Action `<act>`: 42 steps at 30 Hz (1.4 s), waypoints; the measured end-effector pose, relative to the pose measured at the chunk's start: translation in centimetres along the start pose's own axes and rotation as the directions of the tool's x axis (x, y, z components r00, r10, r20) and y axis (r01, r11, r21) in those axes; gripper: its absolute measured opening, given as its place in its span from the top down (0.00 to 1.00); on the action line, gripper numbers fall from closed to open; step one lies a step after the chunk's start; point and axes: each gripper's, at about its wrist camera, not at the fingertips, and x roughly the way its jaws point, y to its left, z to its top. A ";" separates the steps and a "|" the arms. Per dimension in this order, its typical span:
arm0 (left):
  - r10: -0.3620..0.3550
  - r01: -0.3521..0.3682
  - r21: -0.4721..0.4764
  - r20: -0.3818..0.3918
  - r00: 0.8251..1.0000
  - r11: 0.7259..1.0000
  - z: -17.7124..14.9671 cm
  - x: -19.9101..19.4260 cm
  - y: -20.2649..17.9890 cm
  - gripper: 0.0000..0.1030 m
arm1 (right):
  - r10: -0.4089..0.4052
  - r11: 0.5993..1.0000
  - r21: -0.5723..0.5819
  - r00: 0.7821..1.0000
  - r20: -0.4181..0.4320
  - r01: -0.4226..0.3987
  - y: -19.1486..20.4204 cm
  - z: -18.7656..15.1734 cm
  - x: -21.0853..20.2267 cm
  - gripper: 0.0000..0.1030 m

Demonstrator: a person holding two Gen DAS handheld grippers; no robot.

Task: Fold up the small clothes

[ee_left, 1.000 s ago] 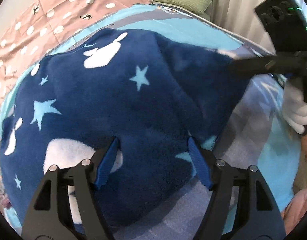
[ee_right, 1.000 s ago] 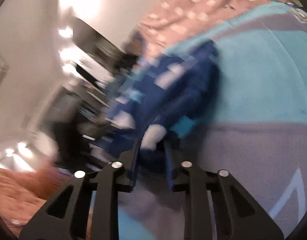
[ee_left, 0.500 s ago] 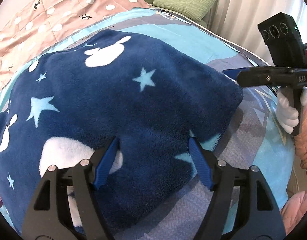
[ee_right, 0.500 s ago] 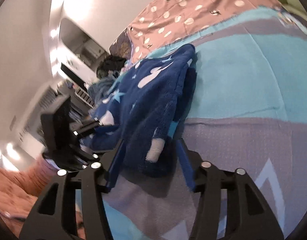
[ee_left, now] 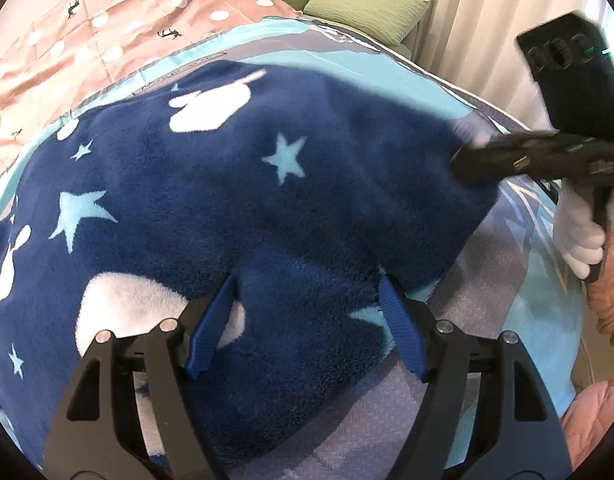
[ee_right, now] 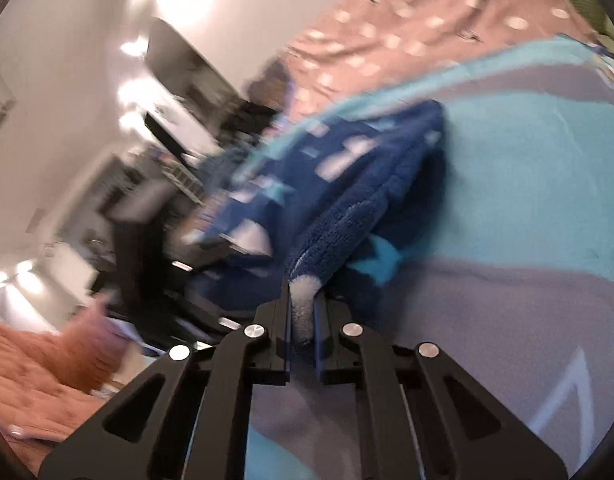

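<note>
From the left wrist view, the navy fleece garment (ee_left: 235, 200), printed with pale stars and white shapes, lies spread over the blue and grey bedspread (ee_left: 519, 304), its near hem bunched between the prongs of the left gripper (ee_left: 305, 320). That claw stands wide apart, fabric between the blue pads (ee_left: 211, 324) but not pinched. At the far right corner of the garment the right gripper (ee_left: 463, 162) reaches in, held by a white-gloved hand (ee_left: 579, 232). A pink dotted quilt (ee_left: 107, 28) and a green pillow (ee_left: 367, 8) lie beyond.

From the right wrist view, the right gripper (ee_right: 303, 316) is closed tight on a white-tipped edge of the garment (ee_right: 367, 184), which rises from the bed in a ridge towards the claw. The frame is smeared, so I'd guess a lift or pull is under way, but the direction is not clear.

To do this fold well, the left claw should close on the near hem before the corner travels, and the two should carry the edge level, so the thick pile lands flat without a roll.

The garment's left side runs out of frame, and whether it is a top or trousers I cannot tell. The dark shapes behind it in the right view are too blurred to name.
</note>
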 end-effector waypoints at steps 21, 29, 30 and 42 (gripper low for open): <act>-0.139 0.139 0.298 -0.020 0.990 0.945 2.8 3.4 -10.1 0.30 | 0.038 0.972 0.234 0.988 -0.151 -0.002 -8.4 12.0 7.7 0.37; -0.251 0.250 0.222 -0.024 0.968 0.942 3.0 3.5 -8.8 0.29 | -0.139 0.984 0.107 0.989 -0.053 0.144 -3.8 14.7 8.1 0.83; -0.254 0.253 0.219 -0.024 0.967 0.942 3.0 3.7 -9.0 0.29 | -0.185 0.978 0.090 0.981 -0.066 0.190 -4.2 14.6 8.7 0.83; -0.241 0.222 0.137 0.142 0.960 0.965 0.3 -1.0 -7.0 0.26 | -0.436 0.900 0.034 0.900 0.009 0.435 -2.4 10.8 1.2 0.65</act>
